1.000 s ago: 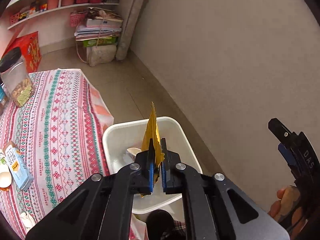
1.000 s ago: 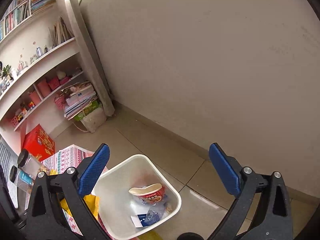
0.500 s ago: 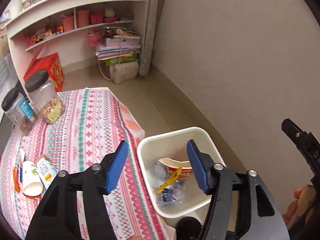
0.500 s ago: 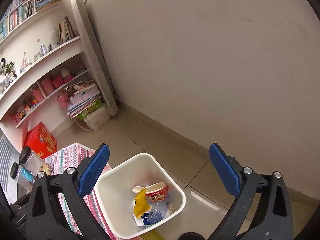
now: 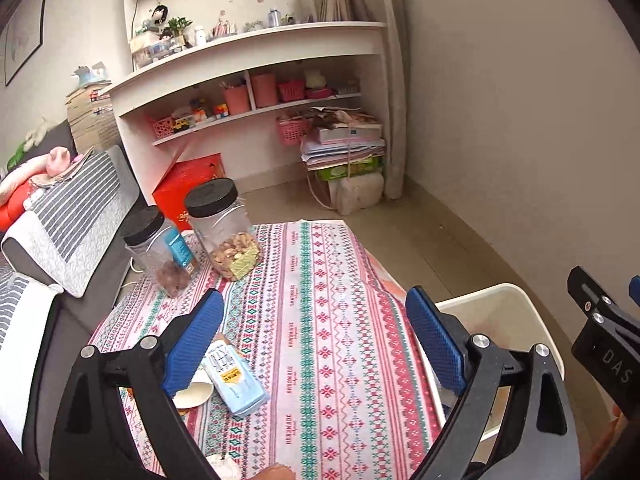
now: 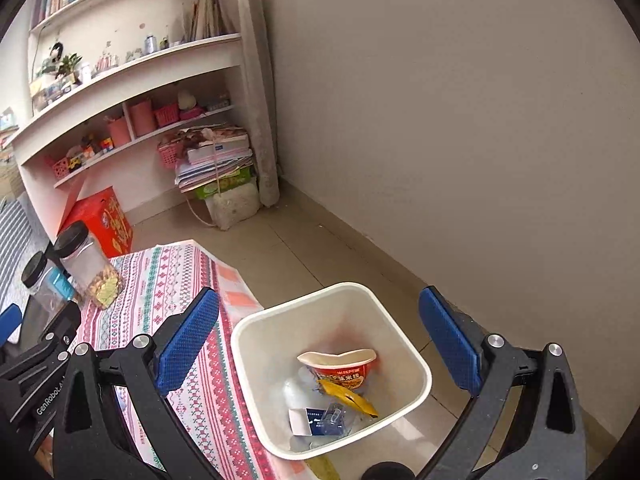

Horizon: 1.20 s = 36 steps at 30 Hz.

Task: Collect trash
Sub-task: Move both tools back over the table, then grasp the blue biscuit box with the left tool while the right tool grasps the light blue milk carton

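Our left gripper (image 5: 314, 340) hangs empty over the desk (image 5: 320, 280), jaws opening; the right gripper (image 6: 318, 340) is wide open above the bin (image 6: 400, 322). We should lower squarely onto the blue carton (image 5: 236, 380), near left, avoiding the jars (image 5: 224, 232).

Two black-lidded clear jars (image 5: 224, 232) are counted on the desk (image 5: 340, 320), along with one pale blue carton (image 5: 234, 378) and one paper cup (image 5: 194, 392). One white bin (image 6: 404, 344) is seen, and in it one noodle cup (image 6: 340, 368), one yellow wrapper (image 6: 348, 398) and one blue-and-white box (image 6: 310, 420).
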Motion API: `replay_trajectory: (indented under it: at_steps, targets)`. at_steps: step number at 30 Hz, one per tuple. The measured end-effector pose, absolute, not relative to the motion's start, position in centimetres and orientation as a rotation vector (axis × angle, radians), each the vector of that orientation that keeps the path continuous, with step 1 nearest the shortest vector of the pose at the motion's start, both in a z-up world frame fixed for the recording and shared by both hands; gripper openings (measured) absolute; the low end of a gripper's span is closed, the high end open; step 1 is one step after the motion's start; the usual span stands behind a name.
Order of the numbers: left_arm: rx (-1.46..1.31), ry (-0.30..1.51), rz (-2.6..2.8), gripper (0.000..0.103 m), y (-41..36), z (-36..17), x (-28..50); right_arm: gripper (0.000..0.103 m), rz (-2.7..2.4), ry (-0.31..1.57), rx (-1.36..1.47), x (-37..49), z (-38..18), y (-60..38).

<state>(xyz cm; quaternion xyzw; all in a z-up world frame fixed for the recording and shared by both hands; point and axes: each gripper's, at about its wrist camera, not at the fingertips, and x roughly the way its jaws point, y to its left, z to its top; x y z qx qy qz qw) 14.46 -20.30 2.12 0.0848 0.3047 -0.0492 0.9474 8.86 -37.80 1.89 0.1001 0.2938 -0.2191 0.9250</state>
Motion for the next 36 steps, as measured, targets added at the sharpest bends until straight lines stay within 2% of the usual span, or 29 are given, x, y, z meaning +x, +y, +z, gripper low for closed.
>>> replay_trajectory:
  at_steps: [11,21,29,36]
  targets:
    - [0.138,0.735,0.036,0.09,-12.1,-0.8,16.5,0.096,-0.33,0.699,0.13,12.2,-0.2,-31.0]
    - [0.022,0.925,0.163,0.09,-3.5,-5.2,21.5,0.096,-0.221,0.788,0.101,15.0,-2.3,-25.8]
    - [-0.251,1.172,0.189,0.09,3.9,-10.6,28.1,0.096,-0.131,0.882,0.083,16.9,-4.6,-23.0]
    - [-0.489,1.301,0.126,0.09,7.1,-15.1,30.0,0.096,0.01,0.991,0.084,19.2,-7.7,-20.0]
